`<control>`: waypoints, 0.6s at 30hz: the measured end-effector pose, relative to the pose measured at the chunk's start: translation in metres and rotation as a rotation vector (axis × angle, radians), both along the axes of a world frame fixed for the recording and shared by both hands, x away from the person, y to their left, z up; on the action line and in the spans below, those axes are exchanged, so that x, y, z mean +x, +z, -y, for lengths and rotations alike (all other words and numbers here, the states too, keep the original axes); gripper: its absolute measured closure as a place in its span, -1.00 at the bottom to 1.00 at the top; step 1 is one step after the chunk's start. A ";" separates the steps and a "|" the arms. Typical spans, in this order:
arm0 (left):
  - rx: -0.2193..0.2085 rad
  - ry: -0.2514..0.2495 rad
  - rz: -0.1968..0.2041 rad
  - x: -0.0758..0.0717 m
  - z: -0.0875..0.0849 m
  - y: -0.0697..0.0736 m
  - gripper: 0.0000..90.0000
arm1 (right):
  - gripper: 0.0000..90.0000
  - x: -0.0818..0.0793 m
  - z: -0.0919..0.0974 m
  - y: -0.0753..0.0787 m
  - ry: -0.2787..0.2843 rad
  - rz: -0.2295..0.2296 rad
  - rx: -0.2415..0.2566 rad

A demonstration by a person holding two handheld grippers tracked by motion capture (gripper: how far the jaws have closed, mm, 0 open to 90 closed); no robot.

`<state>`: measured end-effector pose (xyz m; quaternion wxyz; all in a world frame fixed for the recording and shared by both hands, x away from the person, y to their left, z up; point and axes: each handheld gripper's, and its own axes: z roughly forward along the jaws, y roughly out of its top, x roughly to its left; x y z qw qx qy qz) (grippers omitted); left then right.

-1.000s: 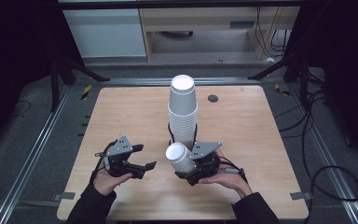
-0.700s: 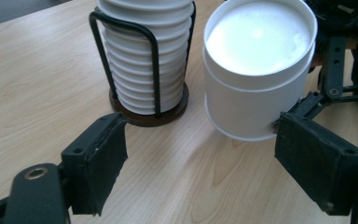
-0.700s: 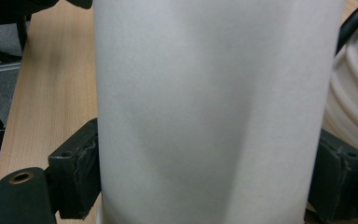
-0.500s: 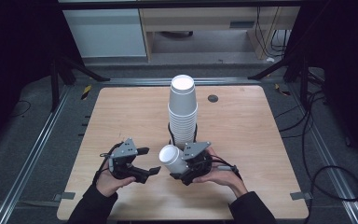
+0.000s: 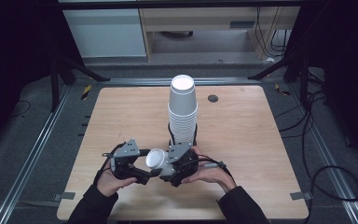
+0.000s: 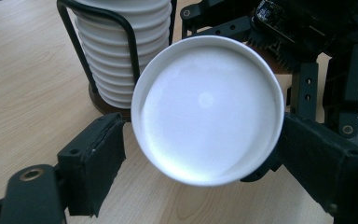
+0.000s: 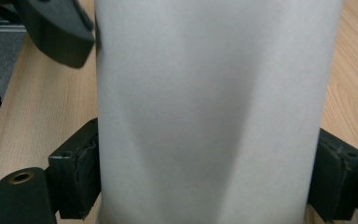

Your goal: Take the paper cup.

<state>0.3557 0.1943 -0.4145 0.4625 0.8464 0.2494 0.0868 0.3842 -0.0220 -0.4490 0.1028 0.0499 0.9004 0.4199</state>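
White paper makes up the single smooth-walled cup that the right claw carries on its side, low over the pale wooden tabletop near the person's edge, between the two hands. In the right gripper view its jaws press on opposite sides of the cup's wall, so that claw is clamped on the cup. Holding it sideways turns its round closed bottom toward the left claw, which looks like a hand-over: gripping mid-wall leaves the bottom end free for the other side to take. The left claw's jaws have just been opening; in the left gripper view they stand apart on either side of the cup's bottom, the left pad clear of it, the right one close beside the rim, though I cannot tell if it touches. That gap seems meant to let the cup slide in before closing. The cup is plain and unmarked, slightly tapered, with a thin raised ring around a recessed, faintly glossy base. Just behind it, a tall stack of matching white paper cups stands mouth-down inside a black wire holder on a dark round base near the tabletop's middle, probably the source of this one.
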 end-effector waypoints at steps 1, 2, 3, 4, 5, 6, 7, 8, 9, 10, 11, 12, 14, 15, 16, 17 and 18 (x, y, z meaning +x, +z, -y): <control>0.001 0.000 -0.001 0.000 0.000 0.000 -0.67 | -0.69 0.000 -0.001 0.000 0.005 0.006 -0.005; 0.002 -0.001 -0.003 0.000 0.000 0.000 -0.67 | -0.69 -0.001 -0.002 0.000 0.006 0.004 -0.010; 0.004 -0.002 -0.006 0.001 0.001 -0.001 -0.67 | -0.69 -0.001 -0.003 0.000 0.012 0.006 -0.013; 0.003 -0.004 -0.008 0.001 0.001 -0.001 -0.67 | -0.69 -0.002 -0.005 0.000 0.016 0.009 -0.019; 0.005 -0.004 -0.008 0.001 0.001 -0.001 -0.67 | -0.69 -0.002 -0.006 0.000 0.022 0.012 -0.025; 0.009 -0.005 -0.008 0.001 0.001 -0.002 -0.67 | -0.69 -0.003 -0.008 0.000 0.025 0.015 -0.029; 0.008 -0.005 -0.009 0.001 0.002 -0.002 -0.67 | -0.69 -0.003 -0.009 0.000 0.026 0.015 -0.030; 0.010 -0.007 -0.011 0.001 0.002 -0.003 -0.67 | -0.69 -0.003 -0.010 0.000 0.024 0.011 -0.031; 0.012 -0.007 -0.011 0.001 0.002 -0.003 -0.67 | -0.69 -0.002 -0.011 -0.001 0.026 0.012 -0.033; 0.014 -0.008 -0.012 0.001 0.003 -0.003 -0.66 | -0.69 -0.002 -0.012 -0.001 0.026 0.013 -0.034; 0.016 -0.009 -0.013 0.001 0.003 -0.003 -0.66 | -0.69 -0.002 -0.012 -0.001 0.023 0.009 -0.035; 0.019 -0.008 -0.012 0.001 0.003 -0.004 -0.65 | -0.69 -0.001 -0.013 -0.001 0.022 0.008 -0.036; 0.024 -0.005 -0.008 0.001 0.004 -0.004 -0.63 | -0.69 -0.001 -0.013 0.000 0.016 0.000 -0.034; 0.021 -0.006 -0.010 0.001 0.004 -0.004 -0.62 | -0.69 -0.001 -0.014 0.001 0.020 0.001 -0.029; 0.020 -0.005 -0.010 0.001 0.003 -0.004 -0.62 | -0.69 -0.001 -0.014 0.001 0.019 0.000 -0.029; 0.016 -0.005 -0.012 0.001 0.003 -0.004 -0.62 | -0.69 -0.001 -0.014 0.002 0.017 -0.001 -0.030; 0.016 -0.006 -0.012 0.001 0.003 -0.004 -0.61 | -0.69 -0.001 -0.014 0.002 0.017 -0.002 -0.032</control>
